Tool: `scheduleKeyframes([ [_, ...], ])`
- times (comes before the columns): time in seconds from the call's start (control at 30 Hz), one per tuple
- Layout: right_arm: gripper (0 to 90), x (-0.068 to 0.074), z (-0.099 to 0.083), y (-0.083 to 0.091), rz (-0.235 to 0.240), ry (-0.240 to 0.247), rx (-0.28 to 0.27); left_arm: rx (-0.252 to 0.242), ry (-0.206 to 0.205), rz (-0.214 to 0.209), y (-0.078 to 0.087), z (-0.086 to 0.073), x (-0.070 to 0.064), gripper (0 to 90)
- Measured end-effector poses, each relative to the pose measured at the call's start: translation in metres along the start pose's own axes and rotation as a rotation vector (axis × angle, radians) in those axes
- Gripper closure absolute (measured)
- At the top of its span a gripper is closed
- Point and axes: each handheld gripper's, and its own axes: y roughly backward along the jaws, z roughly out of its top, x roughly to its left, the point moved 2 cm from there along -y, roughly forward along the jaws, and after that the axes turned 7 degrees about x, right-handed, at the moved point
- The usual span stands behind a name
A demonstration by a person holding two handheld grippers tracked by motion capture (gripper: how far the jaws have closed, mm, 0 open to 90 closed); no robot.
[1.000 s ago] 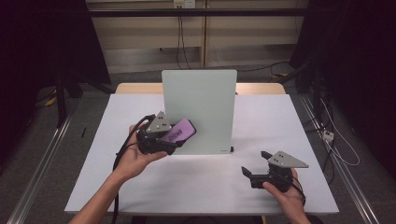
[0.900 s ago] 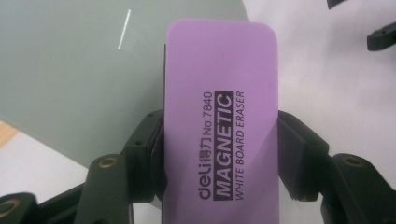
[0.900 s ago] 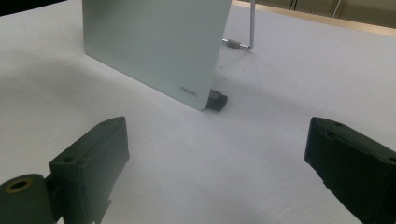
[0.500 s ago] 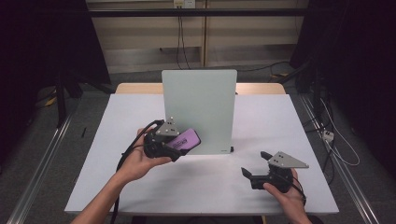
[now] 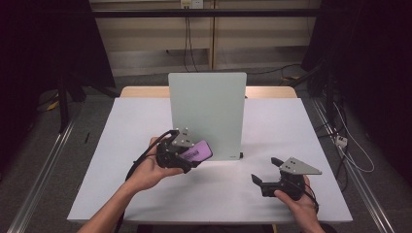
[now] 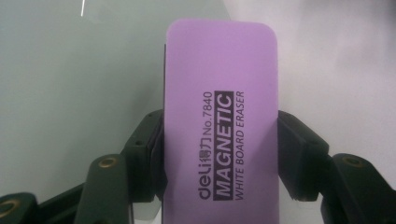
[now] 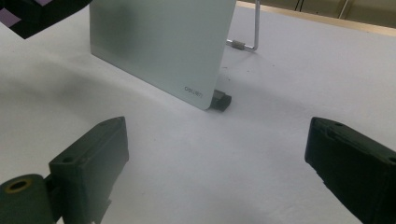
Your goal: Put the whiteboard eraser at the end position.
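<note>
A pale green whiteboard (image 5: 208,114) stands upright on a stand in the middle of the white table (image 5: 121,126). My left gripper (image 5: 197,156) is shut on a purple magnetic whiteboard eraser (image 5: 198,150), held low in front of the board's lower left part. The left gripper view has the eraser (image 6: 219,126) clamped between both jaws, printed face toward the camera, board surface (image 6: 70,93) behind it. My right gripper (image 5: 266,170) rests open near the table's front right. Its view looks past spread jaws at the board's lower corner (image 7: 163,42).
A black foot (image 7: 221,101) and a metal wire stand (image 7: 247,37) prop the board from behind. The white table ends in a wooden strip (image 5: 141,91) at the back. Cables (image 5: 340,141) lie on the floor to the right.
My left gripper has carried the eraser rightward and slightly down along the front of the board. The right gripper has stayed where it was.
</note>
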Motion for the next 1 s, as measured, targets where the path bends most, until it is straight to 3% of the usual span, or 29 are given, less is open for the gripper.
scheduleKeyframes([
  [0.2, 6.1, 0.001, 0.001, -0.001, 0.003, 0.007, 0.000, 0.016, -0.015, -0.019, -0.005, 0.000, -0.004, 41.0],
  [0.5, 6.2, 0.002, 0.002, -0.002, -0.003, 0.001, 0.004, 0.048, -0.037, -0.104, -0.015, 0.002, -0.013, 41.0],
  [0.9, 6.2, 0.002, 0.002, -0.002, -0.004, 0.013, 0.004, 0.127, -0.075, -0.180, -0.047, 0.005, -0.031, 41.0],
  [1.0, 6.2, 0.002, 0.002, -0.002, -0.006, 0.013, 0.004, 0.136, -0.044, -0.195, -0.052, 0.006, -0.032, 41.0],
])
